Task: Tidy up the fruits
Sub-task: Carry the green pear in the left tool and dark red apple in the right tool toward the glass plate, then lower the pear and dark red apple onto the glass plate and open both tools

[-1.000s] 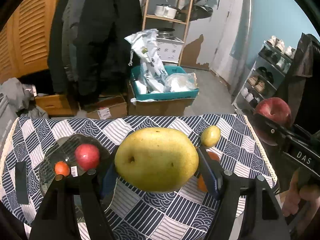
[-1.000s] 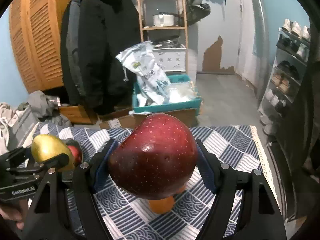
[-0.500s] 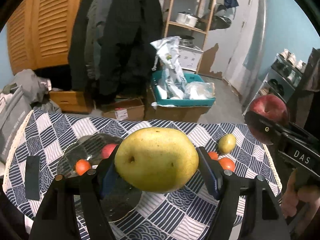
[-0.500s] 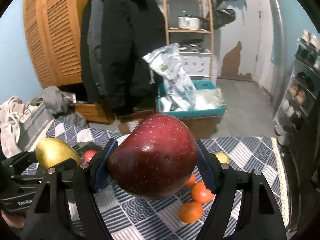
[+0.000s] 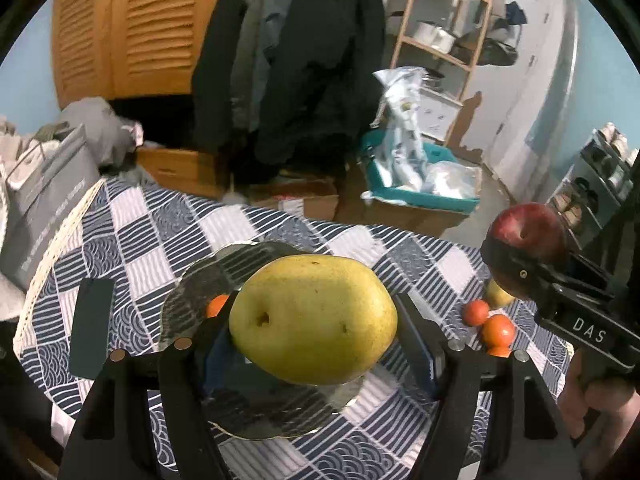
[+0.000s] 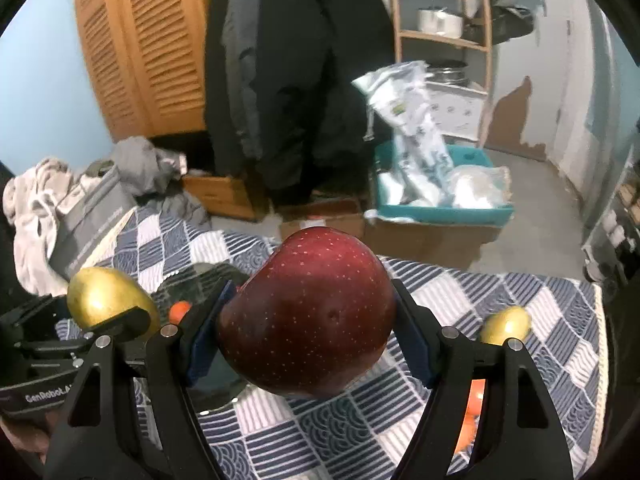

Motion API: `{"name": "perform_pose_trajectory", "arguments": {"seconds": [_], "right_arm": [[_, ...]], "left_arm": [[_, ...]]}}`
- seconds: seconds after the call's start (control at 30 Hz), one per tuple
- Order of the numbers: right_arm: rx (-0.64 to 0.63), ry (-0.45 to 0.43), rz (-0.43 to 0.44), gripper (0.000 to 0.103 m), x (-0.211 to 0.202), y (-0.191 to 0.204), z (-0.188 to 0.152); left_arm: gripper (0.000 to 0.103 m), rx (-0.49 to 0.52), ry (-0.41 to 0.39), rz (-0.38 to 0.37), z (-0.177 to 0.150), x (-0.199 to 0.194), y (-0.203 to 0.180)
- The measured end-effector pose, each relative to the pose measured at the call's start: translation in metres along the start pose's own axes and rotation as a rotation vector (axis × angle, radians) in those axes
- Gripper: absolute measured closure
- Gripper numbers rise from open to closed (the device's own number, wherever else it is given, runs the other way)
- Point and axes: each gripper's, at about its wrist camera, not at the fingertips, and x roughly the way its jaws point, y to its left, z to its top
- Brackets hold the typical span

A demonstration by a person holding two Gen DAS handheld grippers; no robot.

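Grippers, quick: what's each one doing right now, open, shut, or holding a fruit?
Left gripper: shut on the yellow pear, above the glass plate.
Right gripper: shut on the red apple, above the table.

- A large yellow-green pear point(image 5: 314, 320), skin lightly speckled with a dark dimple facing the camera, lies sideways, raised above the plate.
- A dark red apple point(image 6: 308, 320) with pale dots is raised above the patterned cloth, its narrower end tilted up and left.
- A clear glass plate point(image 5: 200, 284) with a wavy rim lies flat on the cloth; one small orange fruit point(image 5: 216, 306) rests on it, half hidden.
- A small yellow fruit point(image 6: 506, 324) lies on the cloth towards the right edge.
- Small orange fruits point(image 5: 498, 329) cluster near it, touching.
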Motion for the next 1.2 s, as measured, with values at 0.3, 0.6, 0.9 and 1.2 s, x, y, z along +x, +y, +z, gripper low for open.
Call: {"name": "perform_pose_trajectory", "arguments": {"seconds": [0.3,0.6,0.9,1.2], "right_arm": [[-0.023,0.095,0.063,0.027,0.053,0.028,-0.011],[-0.068,0.186,0.086,0.027,0.094,0.052,-0.028],[-0.099,0.262,0.105,0.027,0.120,0.068,-0.045],[-0.113,0.324,0.100,0.027,0.138,0.071,-0.061]], "left_arm": [[0.028,-0.069,0.079,0.047,-0.014,0.031,0.046],[0.028,-0.093,0.131,0.096,-0.029,0.052,0.073],[0.028,-0.106,0.209,0.119,-0.046,0.076,0.087],[0.028,-0.114,0.275,0.144,-0.058,0.091,0.092]]}}
